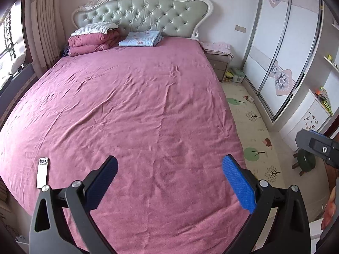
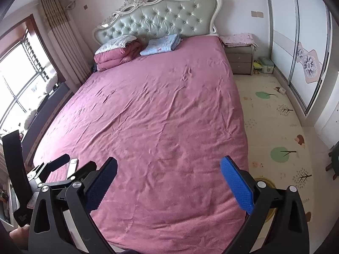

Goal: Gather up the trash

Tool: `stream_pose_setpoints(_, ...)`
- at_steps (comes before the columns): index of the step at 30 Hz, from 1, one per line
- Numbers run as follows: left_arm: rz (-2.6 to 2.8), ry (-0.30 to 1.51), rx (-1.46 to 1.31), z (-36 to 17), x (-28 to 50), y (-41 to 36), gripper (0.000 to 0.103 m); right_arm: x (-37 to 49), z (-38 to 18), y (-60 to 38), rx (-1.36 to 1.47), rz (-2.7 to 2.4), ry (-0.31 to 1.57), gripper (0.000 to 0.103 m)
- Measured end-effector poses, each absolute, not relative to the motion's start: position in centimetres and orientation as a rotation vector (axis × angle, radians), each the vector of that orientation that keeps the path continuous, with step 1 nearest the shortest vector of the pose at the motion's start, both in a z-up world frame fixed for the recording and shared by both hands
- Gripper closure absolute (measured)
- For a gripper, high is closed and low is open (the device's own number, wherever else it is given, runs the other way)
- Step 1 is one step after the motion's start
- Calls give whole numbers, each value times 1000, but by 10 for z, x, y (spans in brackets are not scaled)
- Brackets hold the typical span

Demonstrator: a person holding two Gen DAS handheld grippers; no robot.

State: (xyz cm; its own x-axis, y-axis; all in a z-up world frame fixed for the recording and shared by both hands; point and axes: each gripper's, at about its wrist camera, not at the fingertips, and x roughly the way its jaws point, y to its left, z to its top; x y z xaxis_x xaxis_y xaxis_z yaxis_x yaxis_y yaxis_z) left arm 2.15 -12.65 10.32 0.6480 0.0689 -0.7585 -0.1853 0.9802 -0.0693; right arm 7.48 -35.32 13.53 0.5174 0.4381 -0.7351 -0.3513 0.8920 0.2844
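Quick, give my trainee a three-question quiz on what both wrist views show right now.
1. True or false: the right gripper holds something.
2. What lies on the bed near the left gripper? A) phone B) cup C) book
3. Fill in: the blue folded cloth lies by the ____.

Key: 1 false, its fingers stand open and empty. 2 A, the phone. 3 headboard.

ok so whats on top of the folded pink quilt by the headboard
A white textured pillow lies on the folded pink quilt, covering most of its top. Whether anything is tucked beneath the pillow cannot be seen.
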Motion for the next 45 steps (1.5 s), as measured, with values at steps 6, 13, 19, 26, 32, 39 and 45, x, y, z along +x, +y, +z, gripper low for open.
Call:
stream_pose_setpoints(6, 162, 846, -167, 104, 20, -122, 4, 74, 135, -353, 105, 471, 913, 9)
stream_pose_setpoints(13, 174, 856, -157, 103, 18, -123, 4, 70, 133, -356, 104, 468, 917, 9)
stream_pose_setpoints(19, 182, 866, -159, 101, 17, -123, 4, 70, 132, -357, 107, 471, 923, 9)
stream_pose_setpoints(26, 184, 879, -169, 100, 18, -123, 4, 68, 131, -360, 122, 465, 939, 9)
stream_pose_setpoints(32, 178, 868, -178, 101, 17, -122, 4, 69, 130, -359, 122, 462, 942, 9)
stream_pose_setpoints(39, 161, 866, -179, 102, 19, -124, 4, 70, 128, -357, 122, 463, 944, 9)
stream_pose_setpoints(45, 161, 859, -168, 104, 19, -127, 4, 70, 128, -357, 121, 463, 943, 9)
